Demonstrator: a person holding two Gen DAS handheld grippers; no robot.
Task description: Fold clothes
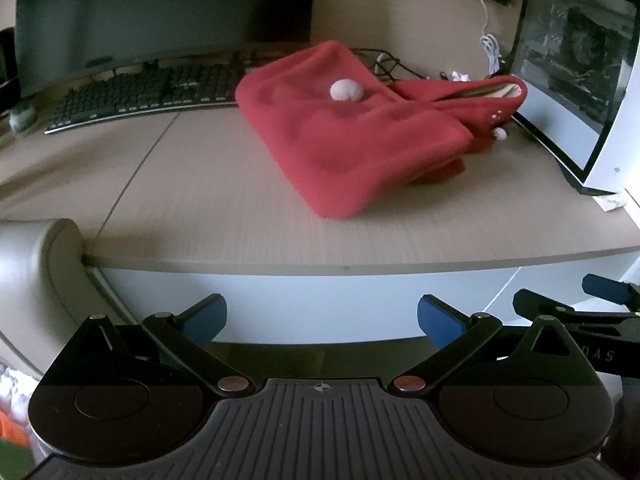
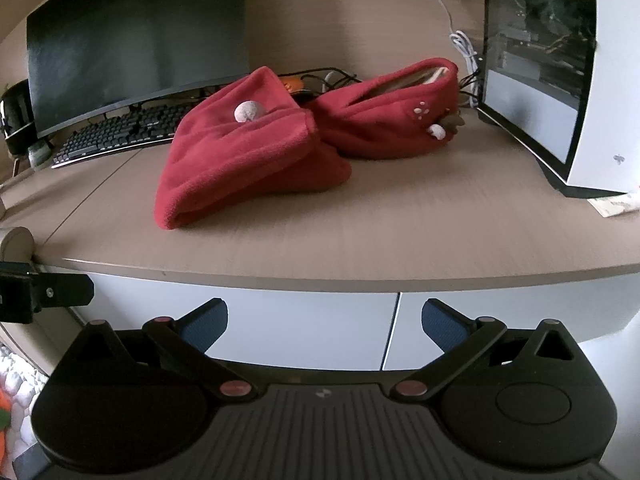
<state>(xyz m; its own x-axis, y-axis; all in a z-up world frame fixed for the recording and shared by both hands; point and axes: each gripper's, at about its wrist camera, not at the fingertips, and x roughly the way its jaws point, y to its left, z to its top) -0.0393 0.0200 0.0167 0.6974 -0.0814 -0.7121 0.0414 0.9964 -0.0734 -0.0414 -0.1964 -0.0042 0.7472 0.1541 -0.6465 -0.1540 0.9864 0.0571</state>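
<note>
A red fleece garment (image 1: 344,140) (image 2: 248,156) lies folded into a thick bundle on the beige desk (image 1: 224,208) (image 2: 360,232), a pale pompom (image 1: 346,90) (image 2: 249,112) on top. Its hood (image 1: 480,108) (image 2: 400,116) bulges out on the right side, striped lining showing. My left gripper (image 1: 322,320) hangs open below and in front of the desk's front edge, nothing between its blue pads. My right gripper (image 2: 324,322) is likewise open and empty, off the desk edge. The right gripper's fingers (image 1: 568,308) show at the right of the left wrist view.
A black keyboard (image 1: 148,96) (image 2: 120,136) and a dark monitor (image 1: 160,12) (image 2: 136,40) stand at the back left. A white PC case with a glass side (image 1: 572,80) (image 2: 540,68) stands on the right, cables (image 1: 490,50) behind the garment. White drawer fronts (image 2: 280,328) sit below the desktop.
</note>
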